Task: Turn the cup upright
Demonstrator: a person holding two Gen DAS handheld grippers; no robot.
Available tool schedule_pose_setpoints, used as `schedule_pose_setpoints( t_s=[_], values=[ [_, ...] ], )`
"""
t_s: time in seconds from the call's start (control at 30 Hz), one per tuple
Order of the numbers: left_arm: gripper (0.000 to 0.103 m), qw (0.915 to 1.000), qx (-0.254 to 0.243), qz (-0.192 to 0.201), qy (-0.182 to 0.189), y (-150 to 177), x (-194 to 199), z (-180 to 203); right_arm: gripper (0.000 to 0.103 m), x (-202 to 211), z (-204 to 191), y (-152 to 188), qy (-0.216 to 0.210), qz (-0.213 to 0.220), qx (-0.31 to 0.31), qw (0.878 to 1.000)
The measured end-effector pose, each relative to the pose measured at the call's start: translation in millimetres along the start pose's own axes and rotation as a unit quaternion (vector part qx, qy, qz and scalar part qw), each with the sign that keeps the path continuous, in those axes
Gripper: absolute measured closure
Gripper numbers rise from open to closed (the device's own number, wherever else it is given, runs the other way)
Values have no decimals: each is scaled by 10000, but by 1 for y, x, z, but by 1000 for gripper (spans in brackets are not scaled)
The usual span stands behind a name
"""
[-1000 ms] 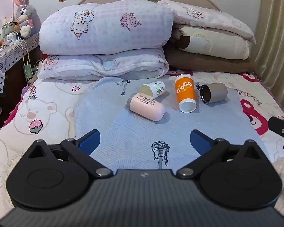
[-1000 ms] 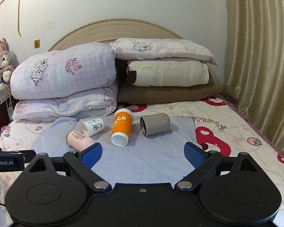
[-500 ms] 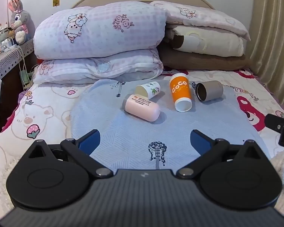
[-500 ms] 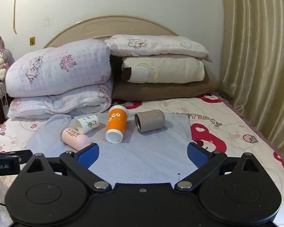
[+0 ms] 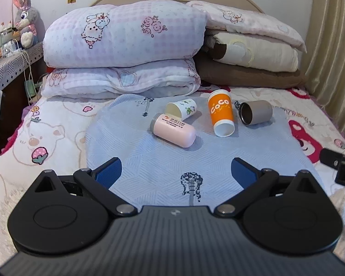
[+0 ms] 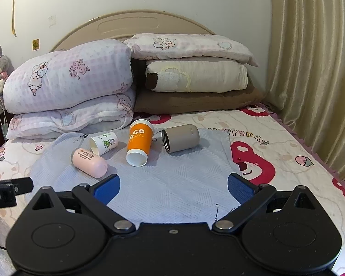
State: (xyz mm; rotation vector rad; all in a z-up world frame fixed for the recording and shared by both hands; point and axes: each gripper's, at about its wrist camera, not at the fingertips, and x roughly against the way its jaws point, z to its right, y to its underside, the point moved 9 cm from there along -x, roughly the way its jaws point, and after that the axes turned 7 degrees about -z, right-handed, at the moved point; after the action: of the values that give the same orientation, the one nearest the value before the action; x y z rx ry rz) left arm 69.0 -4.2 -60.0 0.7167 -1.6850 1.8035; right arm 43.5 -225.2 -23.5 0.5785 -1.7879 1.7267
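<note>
Nothing is flipped yet. Four cups lie on their sides on a blue mat (image 5: 149, 158) on the bed: pink cup (image 5: 173, 133), white cup (image 5: 181, 111), orange cup (image 5: 220, 112) and grey cup (image 5: 256, 115). Your left gripper (image 5: 176, 172) and right gripper (image 6: 173, 187) hover short of them, jaws wide, empty. Pillows (image 6: 69, 78) sit behind; nothing blocks your reach.

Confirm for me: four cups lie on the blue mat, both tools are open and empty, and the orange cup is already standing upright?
Not quite. The orange cup is not upright; in the right wrist view it lies tipped, open mouth toward the camera. The rest holds: four cups lie on the blue mat, and the left tool and right tool are open and empty.
</note>
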Motion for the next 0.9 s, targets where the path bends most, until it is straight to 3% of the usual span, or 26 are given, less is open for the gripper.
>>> schedule_pose_setpoints(
  t_s=[0.9],
  values=[
    [0,10000,81,-14,23,2,-1,-3,2,-1,-3,-1,-48,-66,61,9999]
  ],
)
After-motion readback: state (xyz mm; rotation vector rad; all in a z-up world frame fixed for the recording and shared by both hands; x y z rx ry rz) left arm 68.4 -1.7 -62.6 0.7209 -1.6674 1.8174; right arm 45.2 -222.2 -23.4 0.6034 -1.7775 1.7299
